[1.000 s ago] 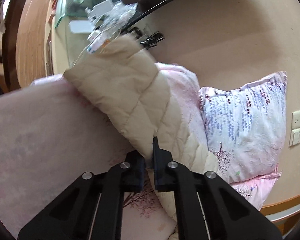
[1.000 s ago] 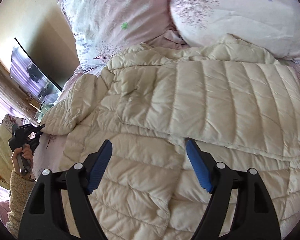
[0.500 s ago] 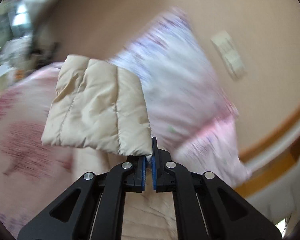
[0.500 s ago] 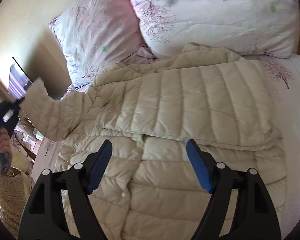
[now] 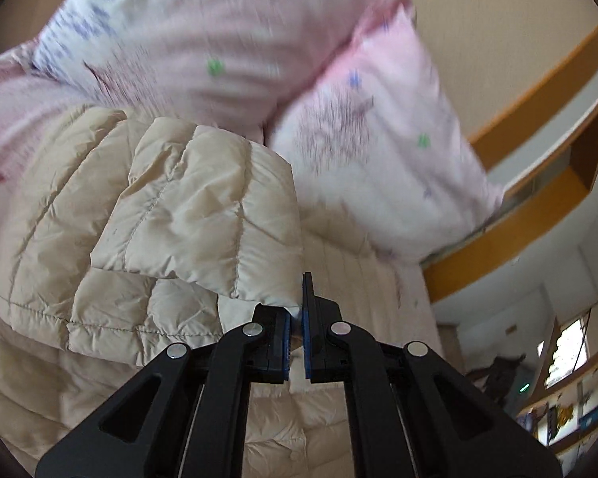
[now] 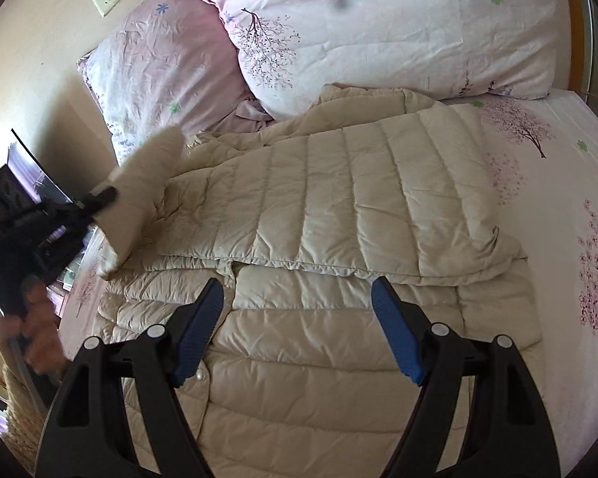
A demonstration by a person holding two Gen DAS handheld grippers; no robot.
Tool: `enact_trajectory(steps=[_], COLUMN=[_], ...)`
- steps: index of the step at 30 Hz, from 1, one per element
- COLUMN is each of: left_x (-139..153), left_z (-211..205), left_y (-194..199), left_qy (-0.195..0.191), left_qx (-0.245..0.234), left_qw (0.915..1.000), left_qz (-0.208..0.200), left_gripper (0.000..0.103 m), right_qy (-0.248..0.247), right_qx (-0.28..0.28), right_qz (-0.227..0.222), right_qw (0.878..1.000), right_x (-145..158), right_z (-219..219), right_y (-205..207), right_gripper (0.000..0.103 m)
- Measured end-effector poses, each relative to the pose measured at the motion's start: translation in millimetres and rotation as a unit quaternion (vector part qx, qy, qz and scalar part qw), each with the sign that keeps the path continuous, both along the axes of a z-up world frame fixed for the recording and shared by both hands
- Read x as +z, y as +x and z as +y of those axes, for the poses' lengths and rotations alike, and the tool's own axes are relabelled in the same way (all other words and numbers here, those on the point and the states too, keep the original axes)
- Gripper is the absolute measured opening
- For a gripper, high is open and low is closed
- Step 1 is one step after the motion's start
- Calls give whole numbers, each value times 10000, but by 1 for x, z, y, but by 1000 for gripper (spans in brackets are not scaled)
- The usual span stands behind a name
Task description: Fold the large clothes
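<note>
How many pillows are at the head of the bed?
2: one pillow at the left by the wall sockets, the other pillow overlapping it on the right, above the jacket. More may be hidden.

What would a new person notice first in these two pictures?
First comes the big cream puffer jacket, spread over the middle of the bed under the open right gripper. Next, the left gripper pinches the jacket's sleeve and holds it up. Two pink flowered pillows lie behind the jacket.
</note>
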State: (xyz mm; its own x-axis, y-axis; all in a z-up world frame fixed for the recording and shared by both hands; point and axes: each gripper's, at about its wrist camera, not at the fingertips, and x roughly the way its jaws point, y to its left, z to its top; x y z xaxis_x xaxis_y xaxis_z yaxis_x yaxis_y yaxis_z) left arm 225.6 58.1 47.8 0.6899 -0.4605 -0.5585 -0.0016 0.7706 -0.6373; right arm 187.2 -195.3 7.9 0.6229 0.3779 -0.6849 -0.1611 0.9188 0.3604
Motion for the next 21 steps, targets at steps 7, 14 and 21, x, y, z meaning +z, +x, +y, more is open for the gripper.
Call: enact_trajectory(steps=[7, 14, 21], left_x=[-36, -3, -31], left_z=[-55, 2, 114], left_y=[-1, -49, -37], left_qy=[544, 421, -256], left_qx=[-894, -1085, 217], left_qw=[9933, 9929, 9989], left_qz=[492, -248, 321], left_gripper=[83, 89, 89], right_qy=[-160, -628, -1558], right_qx=[-4, 566, 1614], right_qz=[-10, -533, -1369], right_qw=[9999, 9950, 9648], right_x=[-2, 17, 31], right_z=[6, 48, 159], right_y=[1, -4, -12], right_gripper=[76, 76, 76])
